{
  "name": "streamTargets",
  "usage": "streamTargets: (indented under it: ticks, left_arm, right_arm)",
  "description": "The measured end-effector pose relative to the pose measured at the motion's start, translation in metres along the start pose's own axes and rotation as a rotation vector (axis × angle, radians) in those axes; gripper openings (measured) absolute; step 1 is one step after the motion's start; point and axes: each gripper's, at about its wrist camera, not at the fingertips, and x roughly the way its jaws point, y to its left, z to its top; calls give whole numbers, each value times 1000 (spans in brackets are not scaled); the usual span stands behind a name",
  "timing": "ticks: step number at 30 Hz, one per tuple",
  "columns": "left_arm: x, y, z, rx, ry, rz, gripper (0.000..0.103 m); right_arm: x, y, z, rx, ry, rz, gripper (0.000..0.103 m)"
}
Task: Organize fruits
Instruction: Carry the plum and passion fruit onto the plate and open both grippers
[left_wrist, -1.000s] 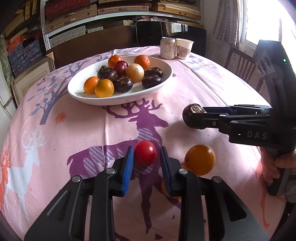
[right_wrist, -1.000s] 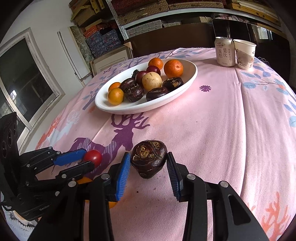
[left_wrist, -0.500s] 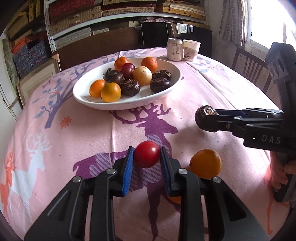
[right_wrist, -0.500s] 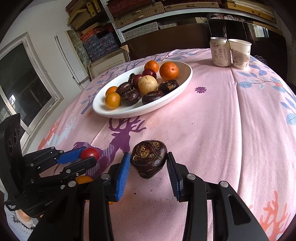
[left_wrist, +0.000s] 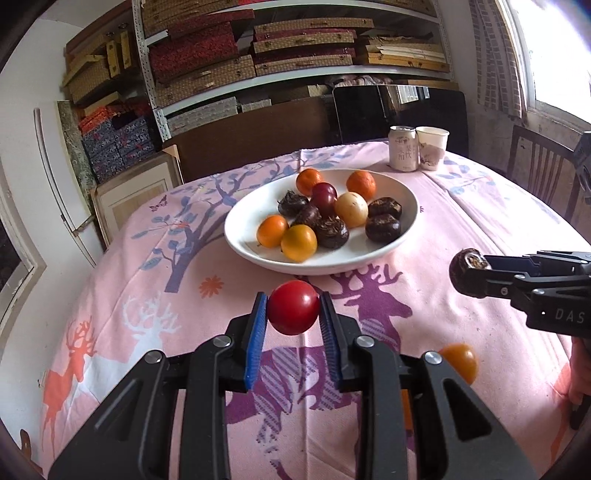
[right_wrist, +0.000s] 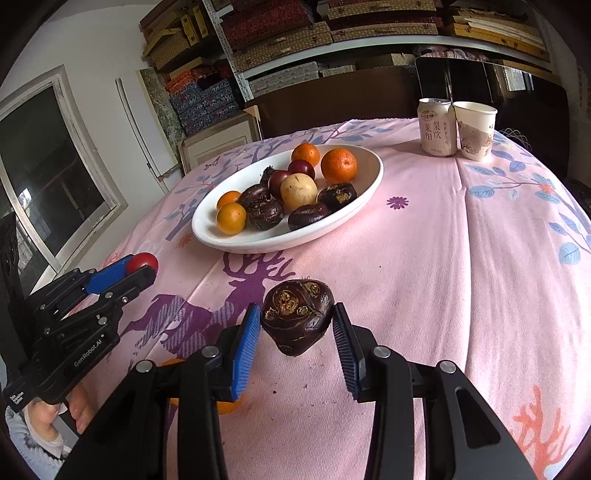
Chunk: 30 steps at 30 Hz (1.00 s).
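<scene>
My left gripper (left_wrist: 293, 314) is shut on a red cherry tomato (left_wrist: 293, 312) and holds it above the cloth, short of the white oval plate (left_wrist: 251, 251). My right gripper (right_wrist: 297, 328) is shut on a dark brown water chestnut (right_wrist: 297, 319), also lifted; it shows at the right of the left wrist view (left_wrist: 466, 271). The plate (right_wrist: 362, 206) holds several oranges, dark chestnuts, a plum and a pale round fruit. An orange fruit (left_wrist: 460, 360) lies on the cloth beneath my grippers, partly hidden.
A drink can (right_wrist: 437, 126) and a paper cup (right_wrist: 474, 130) stand at the table's far side. The table has a pink deer-print cloth (right_wrist: 443, 258). A wooden chair (left_wrist: 539, 166) is at the right. Shelves with boxes are behind.
Both grippers have risen and moved toward the plate with their fruits held. The orange fruit on the cloth has stayed behind and now sits lower in view.
</scene>
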Motion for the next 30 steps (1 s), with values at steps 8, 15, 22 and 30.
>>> streamTargets:
  ticks: [8,15,22,30]
  left_arm:
    - [21,5,42,24,-31,27,28]
    - [57,9,78,22,-36,34,27]
    - [94,14,95,21,-17,26,27]
    - [124,16,107,19,-3,16,27]
  right_arm:
    - [6,9,49,-55,-58,-37,41]
    - [31,7,88,-65,-80,-57,41]
    - [60,3,111,-64,-66,-47,41]
    - [84,-2,123,-79,-51,-54,41]
